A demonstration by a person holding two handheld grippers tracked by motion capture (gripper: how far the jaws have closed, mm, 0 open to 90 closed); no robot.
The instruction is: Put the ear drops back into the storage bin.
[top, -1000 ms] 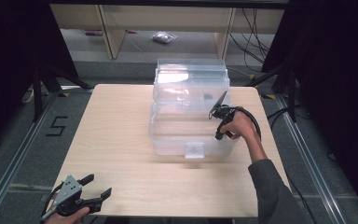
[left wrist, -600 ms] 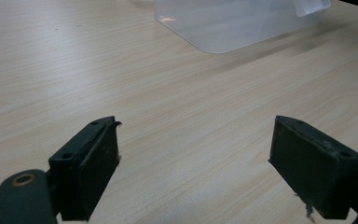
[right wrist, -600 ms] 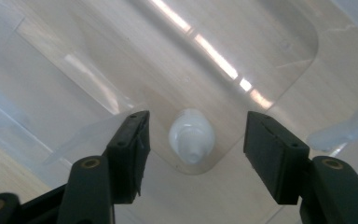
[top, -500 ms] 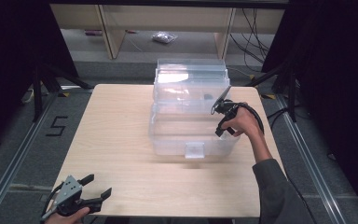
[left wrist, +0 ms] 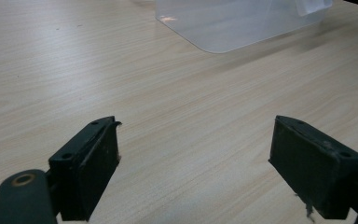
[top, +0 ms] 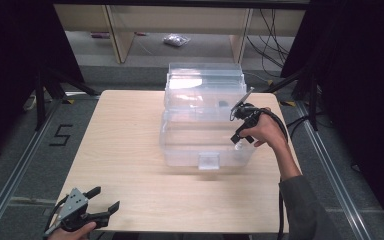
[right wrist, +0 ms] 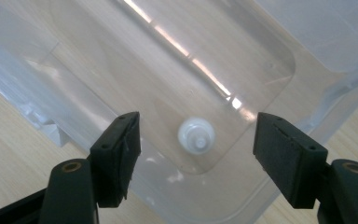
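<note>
A clear plastic box [top: 180, 145] stands in the middle of the wooden table with its lid [top: 202, 82] raised at the back. My right gripper [top: 237, 136] hangs over the box's right end, jaws pointing down. In the right gripper view the right gripper [right wrist: 196, 122] is open, and a small white round piece [right wrist: 196, 136] lies on the box floor [right wrist: 121, 70] near a corner, between the jaws and below them. My left gripper [top: 105, 199] rests open at the table's near left corner. In the left gripper view the left gripper [left wrist: 193, 126] has only bare wood between its jaws.
The box's near corner [left wrist: 233, 28] lies ahead of the left gripper. A latch tab [top: 209, 161] sticks out from the box's front wall. The table top [top: 125, 130] is bare wood to the left. Beyond the table are shelf legs and cables [top: 275, 30] on the floor.
The right hand has drifted slightly to the right over the box. The left gripper has stayed put.
</note>
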